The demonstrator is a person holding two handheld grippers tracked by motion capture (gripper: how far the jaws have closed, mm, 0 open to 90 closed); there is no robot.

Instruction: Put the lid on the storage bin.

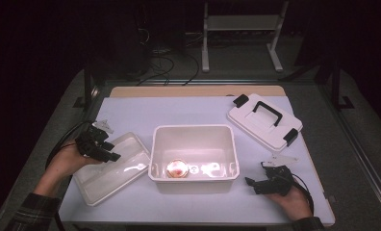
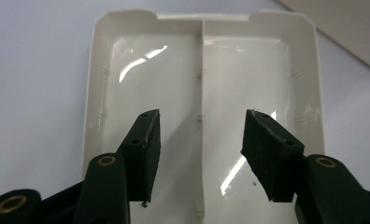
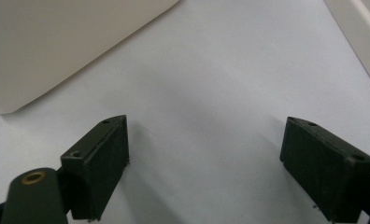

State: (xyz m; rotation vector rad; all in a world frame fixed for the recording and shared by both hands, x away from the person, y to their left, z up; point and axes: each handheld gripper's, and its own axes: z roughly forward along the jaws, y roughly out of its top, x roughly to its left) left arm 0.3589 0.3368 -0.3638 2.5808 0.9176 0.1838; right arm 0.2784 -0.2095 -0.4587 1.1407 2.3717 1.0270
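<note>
Left gripper poised over the divided tray

The left gripper [image 1: 112, 150] hangs over the shallow white plastic insert tray [image 1: 131, 144], which lies on the pale table cover [image 1: 188, 113] just left of the deep white plastic storage bin [image 1: 193, 134]. In the left gripper view its two black jaws stand spread, one on each side of the tray's [image 2: 248, 65] raised middle divider, with nothing pinched between them; whether the pads touch the tray floor cannot be told.

The right gripper [image 1: 256, 179] rests on the table cover near the bin's right front corner, held in the person's right hand [image 1: 292, 202]. Its jaws are spread wide with bare cover [image 3: 211, 93] between them.

Inside the bin, on its floor, lies a small round reddish object [image 1: 177, 168], too glared to make out. The white rectangular lid with a black handle and black latches [image 1: 260, 125] lies flat at the far right of the cover, well apart from both grippers
</note>
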